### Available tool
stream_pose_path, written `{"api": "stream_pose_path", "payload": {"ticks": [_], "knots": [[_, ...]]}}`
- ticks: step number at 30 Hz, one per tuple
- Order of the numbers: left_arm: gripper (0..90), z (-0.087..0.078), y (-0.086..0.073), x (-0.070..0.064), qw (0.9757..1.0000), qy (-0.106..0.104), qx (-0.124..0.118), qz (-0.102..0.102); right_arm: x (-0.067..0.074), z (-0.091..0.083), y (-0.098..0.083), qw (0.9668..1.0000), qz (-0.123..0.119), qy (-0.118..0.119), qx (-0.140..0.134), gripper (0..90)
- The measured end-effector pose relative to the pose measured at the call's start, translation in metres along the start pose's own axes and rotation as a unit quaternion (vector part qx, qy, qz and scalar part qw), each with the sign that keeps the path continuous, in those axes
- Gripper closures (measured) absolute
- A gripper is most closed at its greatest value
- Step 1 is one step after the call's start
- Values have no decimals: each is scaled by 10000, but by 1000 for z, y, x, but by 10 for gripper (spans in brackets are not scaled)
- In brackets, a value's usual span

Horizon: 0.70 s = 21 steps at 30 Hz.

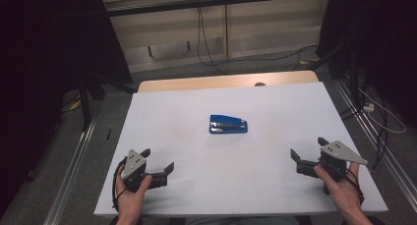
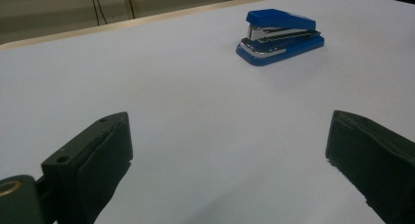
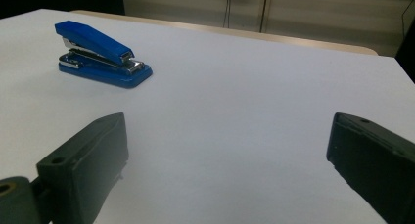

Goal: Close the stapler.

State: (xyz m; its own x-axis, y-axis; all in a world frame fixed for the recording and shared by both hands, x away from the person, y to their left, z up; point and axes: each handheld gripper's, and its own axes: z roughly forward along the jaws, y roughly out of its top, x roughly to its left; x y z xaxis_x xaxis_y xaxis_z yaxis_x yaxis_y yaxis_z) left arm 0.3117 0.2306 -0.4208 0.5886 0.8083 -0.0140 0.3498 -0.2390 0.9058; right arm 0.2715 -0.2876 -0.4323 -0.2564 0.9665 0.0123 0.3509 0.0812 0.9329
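White tabletop [image 1: 172, 185], dim room behind. Stapler [image 1: 228, 124] flat mid-surface, well ahead of and between both sets of fingers, free to approach from either side. Long axis crosswise; mouth probably toward left gripper [image 1: 158, 162]. Right gripper [image 1: 307, 152] likewise spread wide, holding nothing.
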Motion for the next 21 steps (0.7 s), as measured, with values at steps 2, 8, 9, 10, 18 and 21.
{"api": "stream_pose_path", "payload": {"ticks": [2, 8, 9, 10, 18, 21], "knots": [[37, -2, 0, 2, 9999, 3, -74, -105, 0, -2, -2, 10000, 58, -26, -52, 14], [41, -4, -1, 3, 9999, 6, -141, -75, 1, -8, -5, 9999, 19, -24, -149, 3], [41, -4, -1, 3, 9999, 1, -145, -53, 1, -7, -5, 9999, 55, 12, -135, 2], [41, -4, -1, 2, 9999, -8, -157, -48, 1, -6, -5, 9999, 59, 20, -130, 2], [41, 3, 1, 1, 9999, -75, -98, -29, -1, -3, -3, 9996, 146, -19, -245, 2], [41, 4, 1, 2, 10000, -87, -24, 18, 0, -2, -3, 9996, 134, 27, -236, 2]]}}
